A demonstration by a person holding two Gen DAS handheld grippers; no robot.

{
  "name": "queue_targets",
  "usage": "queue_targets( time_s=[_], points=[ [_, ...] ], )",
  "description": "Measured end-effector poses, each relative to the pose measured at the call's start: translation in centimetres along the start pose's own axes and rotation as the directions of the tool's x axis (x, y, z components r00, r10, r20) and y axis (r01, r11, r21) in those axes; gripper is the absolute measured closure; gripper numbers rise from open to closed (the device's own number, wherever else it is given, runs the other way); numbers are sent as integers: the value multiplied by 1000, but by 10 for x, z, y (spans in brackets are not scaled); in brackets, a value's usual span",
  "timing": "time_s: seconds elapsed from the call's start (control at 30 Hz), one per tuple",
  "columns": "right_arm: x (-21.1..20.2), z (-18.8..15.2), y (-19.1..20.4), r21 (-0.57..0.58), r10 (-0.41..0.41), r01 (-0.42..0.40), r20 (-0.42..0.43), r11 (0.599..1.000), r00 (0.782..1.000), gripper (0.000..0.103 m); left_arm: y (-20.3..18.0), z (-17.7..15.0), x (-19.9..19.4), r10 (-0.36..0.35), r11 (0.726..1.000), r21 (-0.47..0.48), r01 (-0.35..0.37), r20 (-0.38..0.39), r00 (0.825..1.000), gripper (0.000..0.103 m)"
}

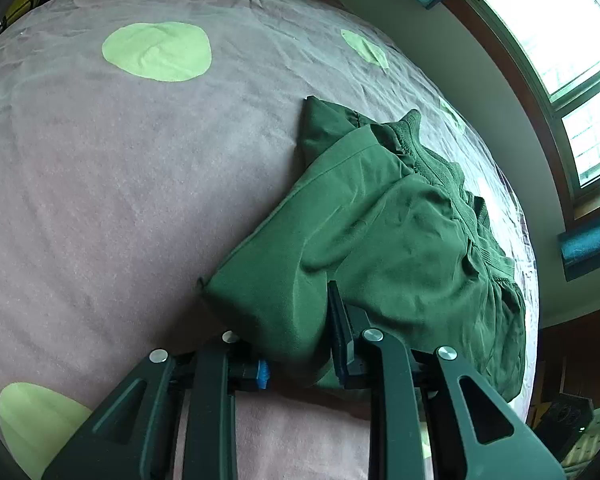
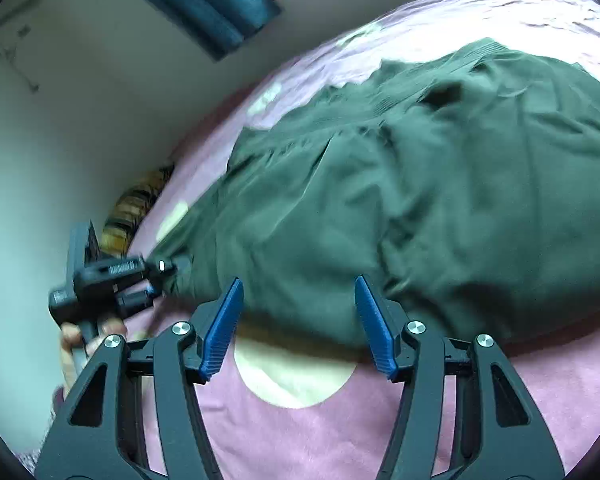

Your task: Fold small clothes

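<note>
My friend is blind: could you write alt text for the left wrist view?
The left gripper has a fold of a dark green garment between its fingers near the garment's corner. The garment lies crumpled on a pinkish bedspread with pale green dots, below a window.

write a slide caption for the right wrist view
Open right gripper poised at the near edge of green shorts on a pink spotted bedspread; left gripper pinches their far corner.

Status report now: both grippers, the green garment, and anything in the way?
Left gripper shut on green garment, near corner. Right gripper open at near hem, nothing pinched. Garment crumpled on pink bedspread, unfolded. Nothing in the way.
</note>
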State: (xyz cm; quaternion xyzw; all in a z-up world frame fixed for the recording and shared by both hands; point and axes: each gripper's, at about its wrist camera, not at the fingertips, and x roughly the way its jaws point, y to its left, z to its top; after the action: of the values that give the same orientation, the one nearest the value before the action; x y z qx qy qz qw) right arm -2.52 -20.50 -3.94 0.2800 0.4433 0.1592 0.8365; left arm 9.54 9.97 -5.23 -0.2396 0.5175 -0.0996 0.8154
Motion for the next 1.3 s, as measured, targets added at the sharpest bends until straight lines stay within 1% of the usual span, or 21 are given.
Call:
queue_targets(
  time_s=[0.07,0.13,0.27,0.37,0.43,0.53,0.57,0.63,0.7,0.73,0.77,0.8,0.83,0.9,1.0,1.1,1.17,1.23,1.3],
  points=[
    [7,-4,-9,2,19,-19,7,1000,1000,42,-3,0,0,7,1000,16,-7,7,1000,83],
    [5,-5,-10,10,31,-31,13,999,999,42,-13,1,-6,28,998,63,-30,33,999,86],
    [3,-8,-8,-13,19,-19,26,1000,999,40,-39,4,-27,32,989,144,-46,97,995,90],
    [1,-11,-1,-50,5,-4,33,999,999,36,-73,4,-48,15,973,225,-49,151,988,91],
    [3,-13,2,-65,0,2,31,998,1000,33,-93,3,-57,2,963,267,-49,172,985,92],
    [2,-15,5,-77,-7,9,30,997,1000,30,-133,-5,-69,-10,935,348,-66,210,978,92],
    [3,-16,5,-82,-10,12,27,997,1000,29,-149,-9,-72,-12,921,382,-77,225,974,92],
    [4,-17,10,-107,-23,25,19,994,1000,24,-172,-16,-73,-28,903,423,-76,234,972,92],
    [4,-18,15,-129,-36,38,15,991,999,21,-198,-24,-74,-41,879,470,-82,245,969,92],
    [3,-19,17,-137,-42,44,19,990,999,20,-210,-29,-74,-46,865,494,-88,253,966,92],
    [-1,-19,18,-138,-42,45,27,989,999,21,-227,-37,-74,-52,841,531,-102,267,962,92],
    [-1,-16,19,-137,-37,40,28,990,999,21,-239,-44,-74,-52,822,558,-116,277,959,92],
    [-7,-16,16,-135,-18,21,26,991,999,21,-246,-48,-72,-53,810,574,-125,283,958,92],
    [-22,-18,4,-95,47,-45,18,994,999,22,-267,-60,-68,-61,779,613,-133,285,956,92],
    [-47,-20,-17,-50,74,-72,28,996,997,22,-290,-78,-57,-66,740,657,-142,281,957,92],
    [-87,-24,-38,-48,42,-38,72,998,997,22,-313,-101,-42,-70,692,706,-150,273,960,92],
    [-113,-23,-62,-5,25,-25,91,1000,995,22,-326,-116,-32,-65,659,733,-165,274,959,92],
    [-133,-22,-81,40,8,-12,105,999,994,22,-340,-137,-16,-54,617,765,-183,273,960,92],
    [-152,-28,-97,73,-16,7,131,997,991,22,-349,-153,-1,-41,591,786,-183,256,966,92]
  ],
)
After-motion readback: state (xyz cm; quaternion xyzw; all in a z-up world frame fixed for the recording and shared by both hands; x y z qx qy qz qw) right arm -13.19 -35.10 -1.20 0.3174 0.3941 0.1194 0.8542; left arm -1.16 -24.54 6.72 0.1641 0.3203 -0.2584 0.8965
